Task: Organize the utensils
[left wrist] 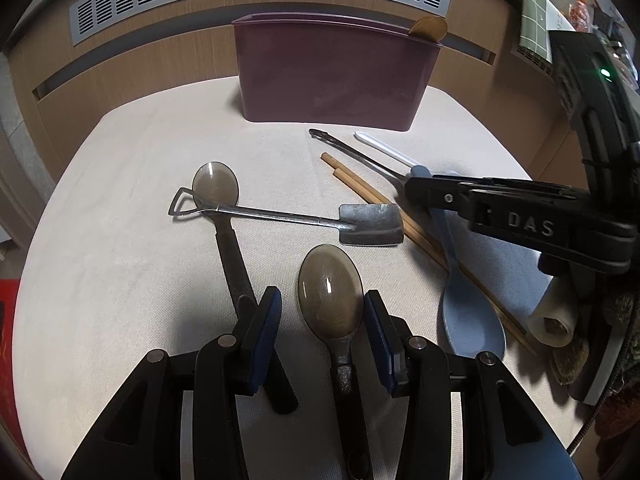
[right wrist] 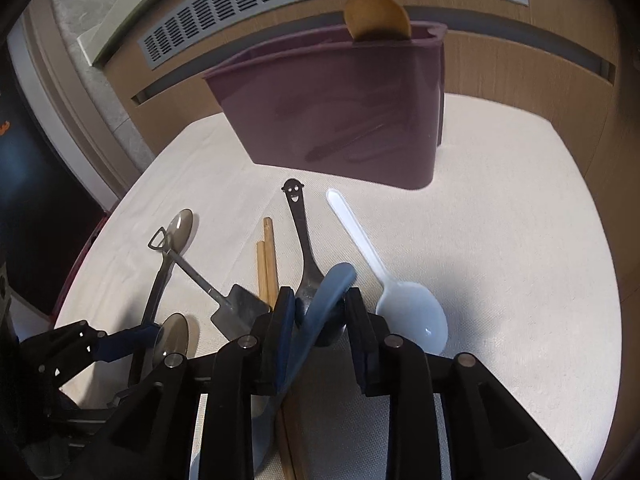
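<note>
Straddling the blue spoon [right wrist: 320, 312], right hand-held gripper [right wrist: 320, 308] jaws stand apart.

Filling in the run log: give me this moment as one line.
left tongs: open, around smoky spoon | right tongs: astride blue spoon's handle, grip unclear | purple bin: holds wooden spoon

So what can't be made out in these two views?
- Bin contents: the wall hides all but a wooden spoon tip, both views.
- Blue spoon handle: left view, covered by the right gripper; right view doesn't show whether the pads clamp it.
- Smoky spoon handle: runs under the left gripper.
- Chopsticks: near ends hidden under the blue spoon.
</note>
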Demonstrator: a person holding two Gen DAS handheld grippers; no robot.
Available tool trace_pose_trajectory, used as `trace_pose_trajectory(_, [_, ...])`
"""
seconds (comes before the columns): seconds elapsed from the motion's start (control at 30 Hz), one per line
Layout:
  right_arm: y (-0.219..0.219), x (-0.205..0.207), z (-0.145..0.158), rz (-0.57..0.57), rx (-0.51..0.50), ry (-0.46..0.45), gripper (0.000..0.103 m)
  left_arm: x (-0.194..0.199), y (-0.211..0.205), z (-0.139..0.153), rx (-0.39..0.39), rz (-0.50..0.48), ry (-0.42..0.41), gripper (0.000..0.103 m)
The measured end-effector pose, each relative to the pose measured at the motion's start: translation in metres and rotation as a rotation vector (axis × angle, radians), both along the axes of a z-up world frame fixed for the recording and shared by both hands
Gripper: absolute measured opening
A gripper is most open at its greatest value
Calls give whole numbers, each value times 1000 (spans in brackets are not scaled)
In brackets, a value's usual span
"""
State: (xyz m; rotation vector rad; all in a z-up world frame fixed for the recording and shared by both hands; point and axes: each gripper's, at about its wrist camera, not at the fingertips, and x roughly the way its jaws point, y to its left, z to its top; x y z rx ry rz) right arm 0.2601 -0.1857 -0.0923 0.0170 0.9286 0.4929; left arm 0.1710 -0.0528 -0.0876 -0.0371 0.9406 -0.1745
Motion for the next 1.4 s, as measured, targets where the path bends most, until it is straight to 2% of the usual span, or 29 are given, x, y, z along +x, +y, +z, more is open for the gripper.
trace_pose_trajectory(0.13, [-14,-14,11,-5,4,-65,24,3,2,0,-12,16,9,44])
trace_pose_trajectory(0.3, [-31,-28,18,-19,4,-104,24,6,-6,0,29,20,13,44])
trace_pose_trajectory(0.4, [-36,-33,15,-12,-10,-95,24,8,-8,1,36,19,22,42])
trace_pose_trajectory(0.43, [-37,-34,13,-9,-16,-89,24,10,-7,1,31,17,21,35])
trace_pose_trajectory(0.53, [-44,-41,9,0,-25,-62,24,12,-3,3,1,1,17,34])
trace_pose_trajectory(0.63, [-49,-49,4,38,-9,-11,25,8,1,9,-26,2,-14,34])
trace_pose_trajectory(0.8, [-53,-68,8,53,-105,-85,25,0,9,32,-38,6,-110,34])
trace_pose_trajectory(0.9, [-51,-70,15,88,-106,-114,25,-1,17,44,-56,14,-149,34])
trace_pose_trajectory(1.0, [-41,-60,24,125,-104,-128,25,-1,24,54,-71,17,-176,34])
trace_pose_trajectory(1.1, [-26,-32,28,177,-133,-149,24,0,30,61,-67,20,-201,34])
trace_pose_trajectory(1.27, [-14,30,14,202,-167,-72,25,2,38,71,-79,25,-226,34])
trace_pose_trajectory(1.4, [4,47,3,228,-214,-68,24,9,42,72,-106,23,-229,34])
